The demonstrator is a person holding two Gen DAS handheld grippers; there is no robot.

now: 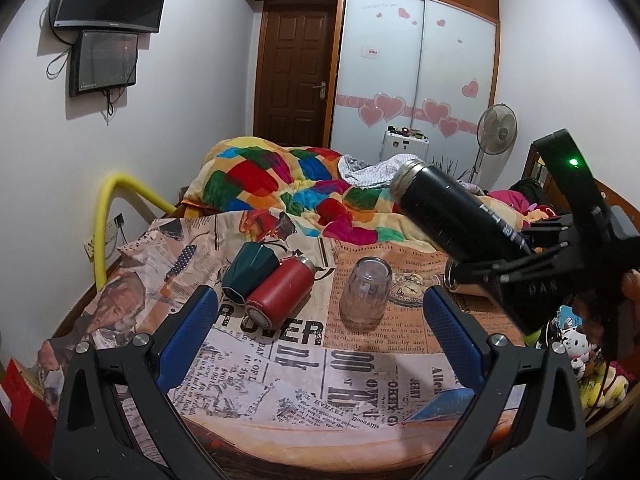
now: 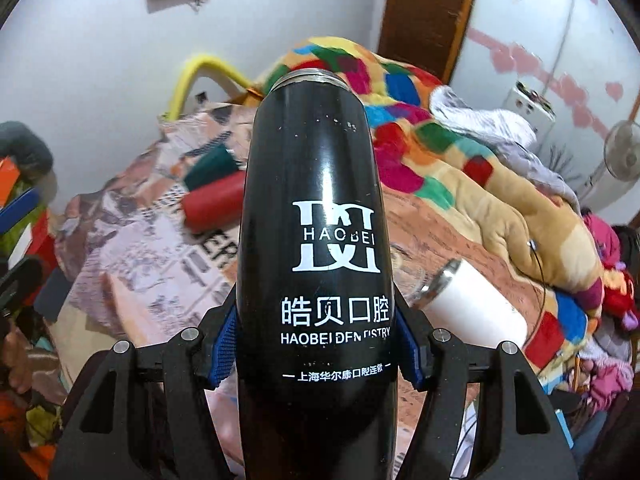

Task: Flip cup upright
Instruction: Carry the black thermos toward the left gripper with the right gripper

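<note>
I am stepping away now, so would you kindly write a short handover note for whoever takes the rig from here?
Right gripper: jaws shut on the black flask, held in the air above the table, tilted, steel mouth up and away from the gripper.
Left gripper: jaws open, holding nothing, low over the newspaper-print tablecloth.
On the table: clear glass cup standing mouth down; red flask and green cup lying on their sides, touching; white cup lying on its side.
Done: black flask lifted.
Left: stand it upright, then probably the others.
</note>
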